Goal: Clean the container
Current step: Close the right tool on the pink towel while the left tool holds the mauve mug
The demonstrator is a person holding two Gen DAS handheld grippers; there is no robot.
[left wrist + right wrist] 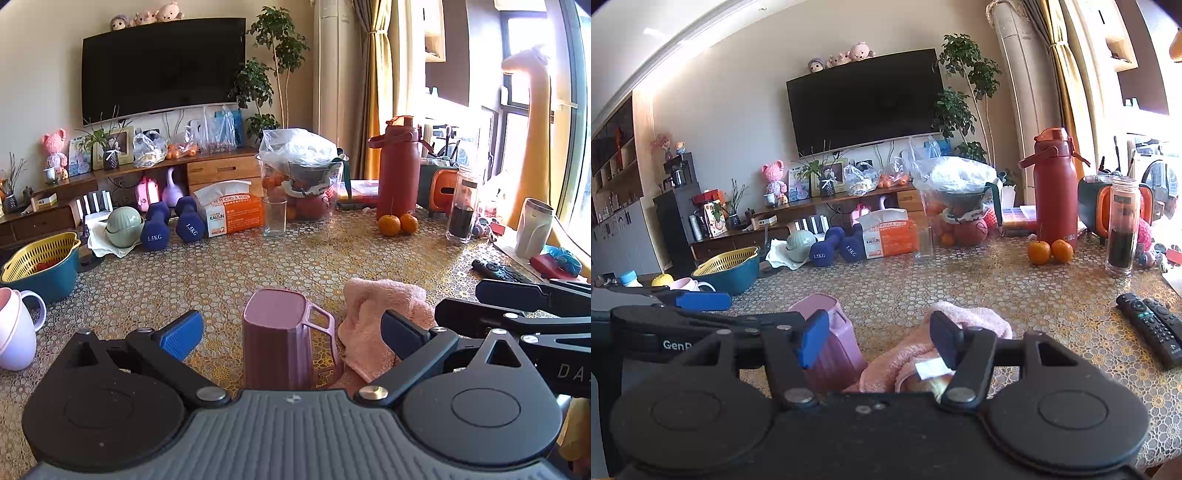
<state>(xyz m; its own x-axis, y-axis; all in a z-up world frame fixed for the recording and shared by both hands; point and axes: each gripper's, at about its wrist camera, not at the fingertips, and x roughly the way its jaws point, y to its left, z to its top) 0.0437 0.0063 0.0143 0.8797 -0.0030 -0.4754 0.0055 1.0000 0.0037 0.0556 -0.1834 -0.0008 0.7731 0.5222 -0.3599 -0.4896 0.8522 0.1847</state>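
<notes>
A mauve plastic cup [275, 332] with a handle on its right stands on the patterned table, seemingly mouth down. My left gripper [291, 328] is open, one blue pad on each side of the cup and neither touching it. Just right of the cup lies a crumpled pink towel [376, 314]. In the right wrist view my right gripper [881, 339] is open over the towel [905, 354], whose white tag shows near the right finger. The cup [834, 343] sits by that gripper's left finger. The right gripper's black arms [517, 314] also cross the left wrist view's right edge.
A black remote [1152, 328] lies at the right. Further back stand two oranges [399, 223], a red flask [399, 166], a clear glass [275, 216], a tissue box [232, 210] and dumbbells [173, 225]. A lilac mug [14, 328] and a teal-and-yellow colander bowl [40, 266] sit at the left.
</notes>
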